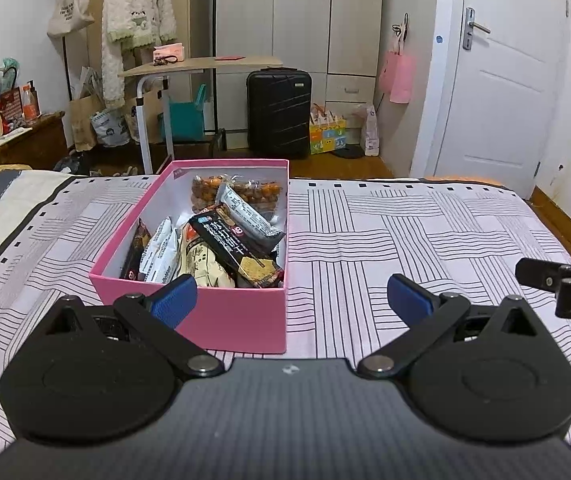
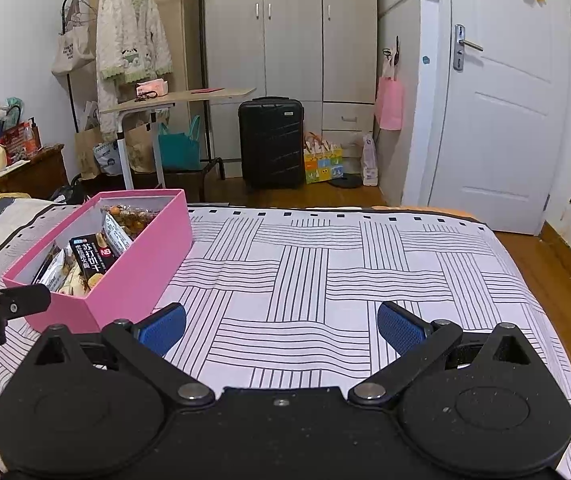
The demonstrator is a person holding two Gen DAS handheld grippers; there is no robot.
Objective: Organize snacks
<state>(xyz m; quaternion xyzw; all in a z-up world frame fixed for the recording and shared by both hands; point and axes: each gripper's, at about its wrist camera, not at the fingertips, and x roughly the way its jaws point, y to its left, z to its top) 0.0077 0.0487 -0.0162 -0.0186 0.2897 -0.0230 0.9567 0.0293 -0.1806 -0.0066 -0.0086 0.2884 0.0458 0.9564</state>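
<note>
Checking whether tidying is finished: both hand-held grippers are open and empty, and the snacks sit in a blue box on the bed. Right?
Not quite: the box is pink, not blue, as the left wrist view shows. The snacks do sit in it on the bed, and both hand-held grippers, left and right, are open and empty.

Open pink box (image 1: 221, 312) on the striped bedspread, packed with snack packets (image 1: 221, 240), black cracker pack (image 2: 92, 261) on top.

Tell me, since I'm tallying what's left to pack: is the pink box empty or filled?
Filled: the lidless box holds several snack packets, piled nearly to its rim.
</note>
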